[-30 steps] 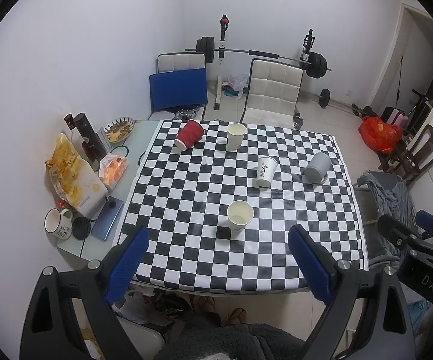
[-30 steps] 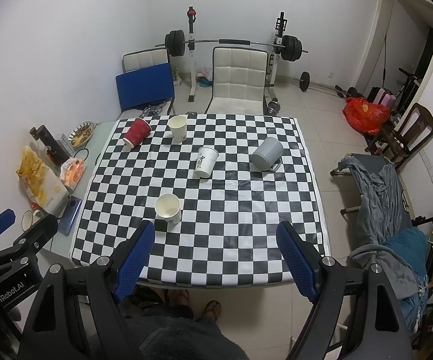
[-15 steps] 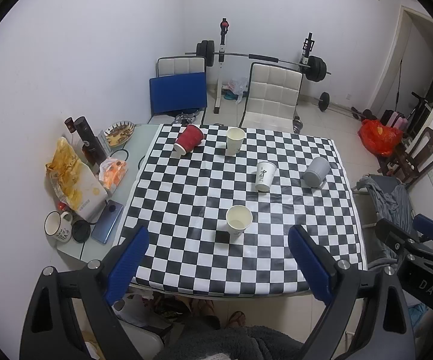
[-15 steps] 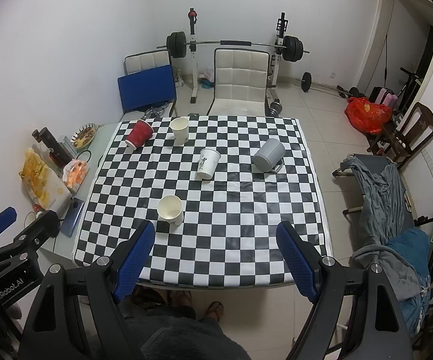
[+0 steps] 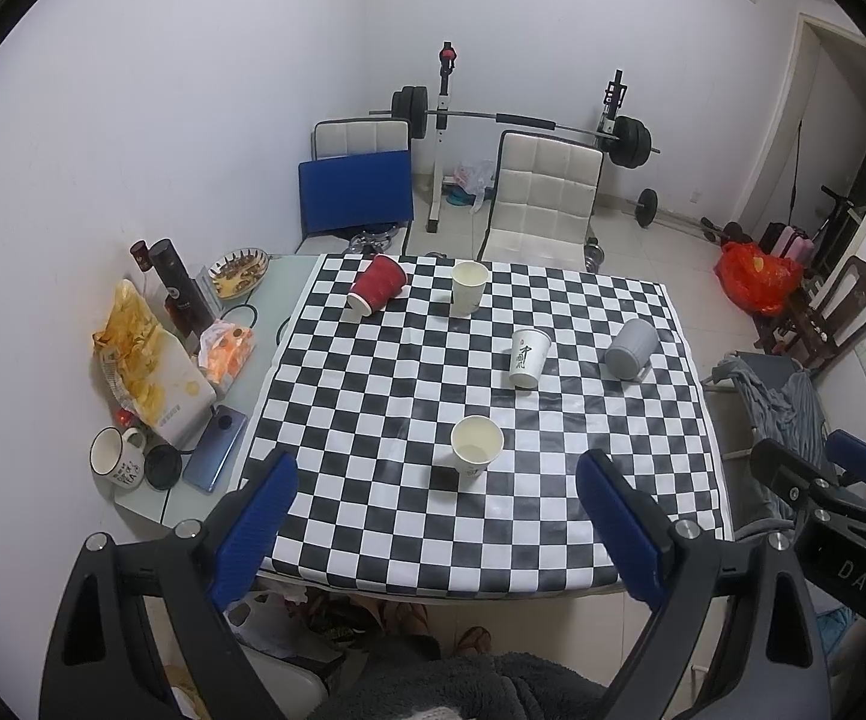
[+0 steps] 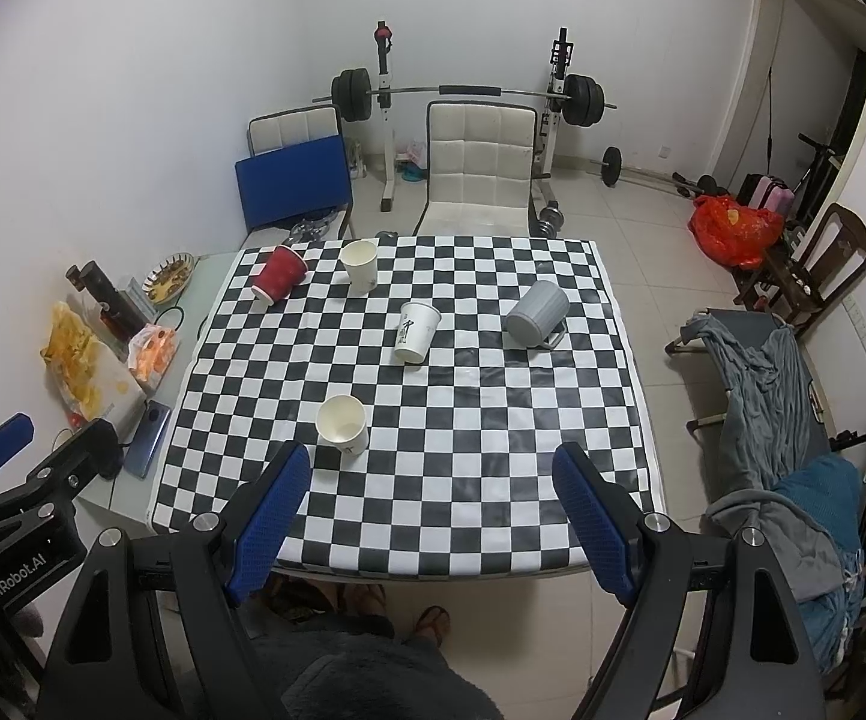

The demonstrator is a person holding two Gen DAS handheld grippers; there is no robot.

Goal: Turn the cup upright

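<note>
Since the earlier frames, both grippers have been drawn back and up from the table (image 5: 643,576); the cups look smaller and more floor is seen, while no cup has been shifted. The left gripper (image 5: 437,519) is held with its jaws spread wide and nothing is gripped between its blue pads (image 5: 255,525). The right gripper (image 6: 433,507) is likewise held wide and empty, above the near table edge.

Two cups are seen lying on their sides on the checkered cloth. A red cup (image 5: 376,284) is tipped over at the far left corner, well apart from both grippers. A grey mug (image 6: 536,316) lies on its side toward the far right, its handle on the cloth.

Three paper cups are standing upright. The nearest paper cup (image 6: 343,425) is placed just beyond the right gripper's left finger and appears empty inside. A printed paper cup (image 6: 416,332) stands near the middle, and a plain cup (image 5: 469,288) stands beside the red cup; what these two hold cannot be told.

A white mug (image 5: 114,465) and a phone (image 5: 215,448) are found on the side table at left.
</note>
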